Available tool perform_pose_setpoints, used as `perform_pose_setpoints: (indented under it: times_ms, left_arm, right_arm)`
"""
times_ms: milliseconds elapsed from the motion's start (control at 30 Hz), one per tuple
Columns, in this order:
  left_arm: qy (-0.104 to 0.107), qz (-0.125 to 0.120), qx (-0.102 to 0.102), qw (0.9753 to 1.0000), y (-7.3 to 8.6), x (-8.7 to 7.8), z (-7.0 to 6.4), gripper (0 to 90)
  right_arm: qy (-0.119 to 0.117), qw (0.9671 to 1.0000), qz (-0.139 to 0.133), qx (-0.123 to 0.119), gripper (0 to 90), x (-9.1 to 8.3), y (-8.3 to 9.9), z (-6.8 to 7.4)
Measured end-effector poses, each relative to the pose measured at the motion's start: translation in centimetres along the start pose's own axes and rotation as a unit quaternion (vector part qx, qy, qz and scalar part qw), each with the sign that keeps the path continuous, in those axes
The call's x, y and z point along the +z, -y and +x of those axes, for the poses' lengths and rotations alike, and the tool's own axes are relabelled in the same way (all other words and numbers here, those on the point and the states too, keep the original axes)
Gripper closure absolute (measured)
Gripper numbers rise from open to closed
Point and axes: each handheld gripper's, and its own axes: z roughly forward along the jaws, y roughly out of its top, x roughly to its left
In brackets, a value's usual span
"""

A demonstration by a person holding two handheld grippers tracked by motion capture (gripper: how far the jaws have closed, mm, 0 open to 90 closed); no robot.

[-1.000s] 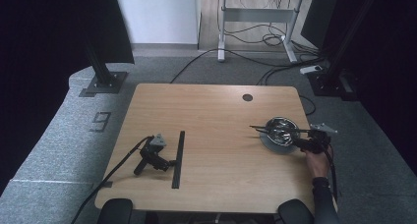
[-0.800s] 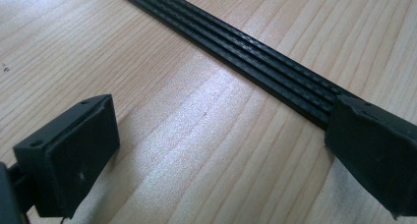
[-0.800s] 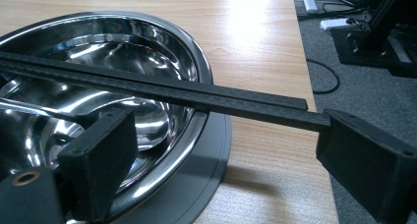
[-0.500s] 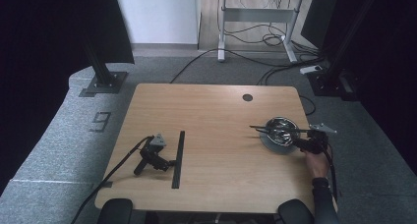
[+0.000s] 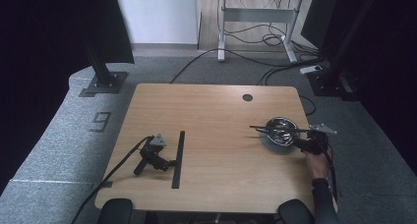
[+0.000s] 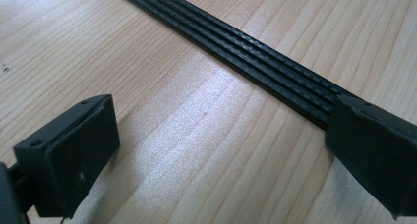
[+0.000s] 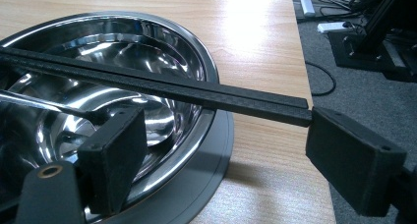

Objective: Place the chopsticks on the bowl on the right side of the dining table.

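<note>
Wooden worktop (image 5: 211, 121): our right tongs (image 7: 223, 150) gape beside the steel bowl (image 7: 123, 52); close squarely on the black strip (image 7: 162, 89) across it; left tongs (image 6: 216, 150) idle, parted

**Black grippers, grey plates, dark sleeve**

Both grippers, left gripper (image 5: 153, 156) and right gripper (image 5: 309, 141), are black with blocky matte jaws and small screw holes. Each carries a grey three-cornered plate and trails a black cable. The person's sleeve (image 5: 324, 204) is dark.

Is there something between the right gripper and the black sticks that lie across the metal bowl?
Nothing visible. The right gripper is open at the bowl, and the black sticks lie across the rim just ahead of its fingers, with no other thing between.
</note>
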Motion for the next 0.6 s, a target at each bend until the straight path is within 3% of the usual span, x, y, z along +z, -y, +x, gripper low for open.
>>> perform_pose_setpoints:
  times_ms: [600]
  left_arm:
    - [0.0,0.0,0.0,1.0,0.0,-0.01,0.0,0.0]
  right_arm:
    - [0.003,1.0,0.002,-0.004,16.3,-0.05,-0.08,0.13]
